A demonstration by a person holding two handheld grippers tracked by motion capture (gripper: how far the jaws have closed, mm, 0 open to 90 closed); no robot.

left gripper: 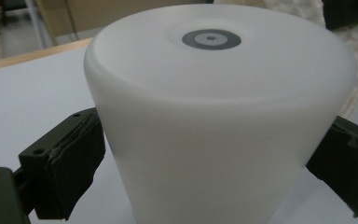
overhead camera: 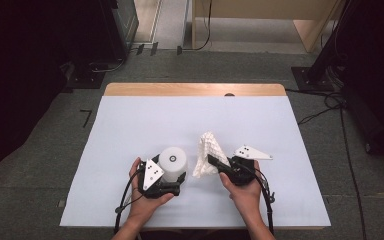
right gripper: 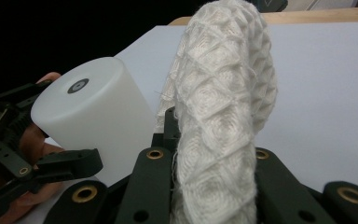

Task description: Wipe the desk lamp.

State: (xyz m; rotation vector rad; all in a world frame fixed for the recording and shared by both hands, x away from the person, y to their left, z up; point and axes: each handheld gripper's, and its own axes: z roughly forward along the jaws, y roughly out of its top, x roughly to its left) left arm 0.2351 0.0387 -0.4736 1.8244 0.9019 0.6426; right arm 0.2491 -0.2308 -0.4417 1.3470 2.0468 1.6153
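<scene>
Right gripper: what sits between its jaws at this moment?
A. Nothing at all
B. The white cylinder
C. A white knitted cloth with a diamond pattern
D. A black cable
C. In the right gripper view the right gripper has its jaws closed on the white knitted cloth, while the white cylinder stands apart, at the left gripper.

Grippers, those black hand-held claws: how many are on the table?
2. The left gripper sits near the table's front, jaws either side of a white cylinder. The right gripper, beside it, pinches a white netted cloth.
</scene>
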